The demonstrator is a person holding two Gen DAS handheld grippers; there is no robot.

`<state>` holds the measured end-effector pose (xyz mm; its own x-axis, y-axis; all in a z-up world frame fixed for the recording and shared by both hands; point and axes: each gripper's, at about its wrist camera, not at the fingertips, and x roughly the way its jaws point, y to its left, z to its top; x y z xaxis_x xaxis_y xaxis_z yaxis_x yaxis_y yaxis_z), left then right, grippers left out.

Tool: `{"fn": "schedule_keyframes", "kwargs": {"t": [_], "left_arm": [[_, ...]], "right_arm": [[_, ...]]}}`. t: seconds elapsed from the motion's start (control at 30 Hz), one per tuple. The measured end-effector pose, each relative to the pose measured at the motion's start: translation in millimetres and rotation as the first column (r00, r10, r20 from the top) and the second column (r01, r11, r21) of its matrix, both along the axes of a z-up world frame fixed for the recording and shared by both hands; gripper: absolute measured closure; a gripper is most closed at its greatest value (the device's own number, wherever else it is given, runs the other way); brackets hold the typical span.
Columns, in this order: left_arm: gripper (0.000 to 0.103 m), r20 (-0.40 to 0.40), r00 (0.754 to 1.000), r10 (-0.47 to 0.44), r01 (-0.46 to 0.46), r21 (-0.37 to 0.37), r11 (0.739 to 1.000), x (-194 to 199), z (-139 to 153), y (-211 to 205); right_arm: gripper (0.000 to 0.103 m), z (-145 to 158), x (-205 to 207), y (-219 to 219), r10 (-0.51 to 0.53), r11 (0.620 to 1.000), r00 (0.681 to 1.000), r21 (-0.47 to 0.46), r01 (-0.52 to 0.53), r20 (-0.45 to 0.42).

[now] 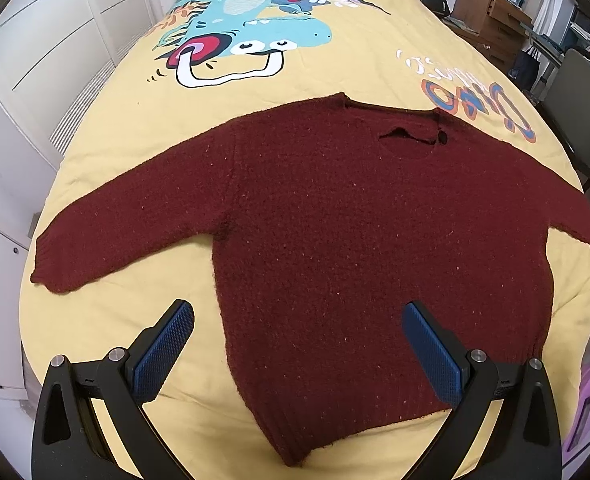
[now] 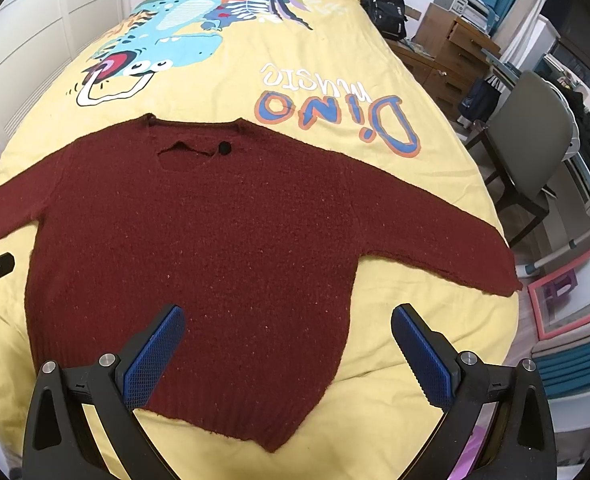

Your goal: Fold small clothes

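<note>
The left black two-finger claw with blue ribbed pads (image 1: 297, 354) is spread wide, gripping nothing, both fingers angled outward. The right black claw with matching blue pads (image 2: 287, 354) is likewise spread wide and grips nothing.

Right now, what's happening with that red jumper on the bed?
A person is holding two handheld grippers above a dark red sweater spread flat on a yellow dinosaur bedspread, sleeves out to both sides and neckline toward the headboard. The left gripper and the right gripper both hover near the hem with their fingers wide apart, holding nothing. No fold has been made yet; the job of folding it looks about to start.
</note>
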<state>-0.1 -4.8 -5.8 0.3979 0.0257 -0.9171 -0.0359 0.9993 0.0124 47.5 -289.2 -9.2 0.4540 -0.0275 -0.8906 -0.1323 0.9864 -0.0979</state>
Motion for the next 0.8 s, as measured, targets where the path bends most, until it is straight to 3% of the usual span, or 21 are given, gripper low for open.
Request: {"fn": "schedule_keyframes", "kwargs": {"t": [0.8], "left_arm": [[0.001,-0.006,1.0,-0.011,0.011,0.003,1.0,-1.6,-2.6,1.5]], "right_arm": [[0.0,-1.7,-1.3,-2.5,-0.004,1.0,1.0,-0.017,0.003,-0.008]]}}
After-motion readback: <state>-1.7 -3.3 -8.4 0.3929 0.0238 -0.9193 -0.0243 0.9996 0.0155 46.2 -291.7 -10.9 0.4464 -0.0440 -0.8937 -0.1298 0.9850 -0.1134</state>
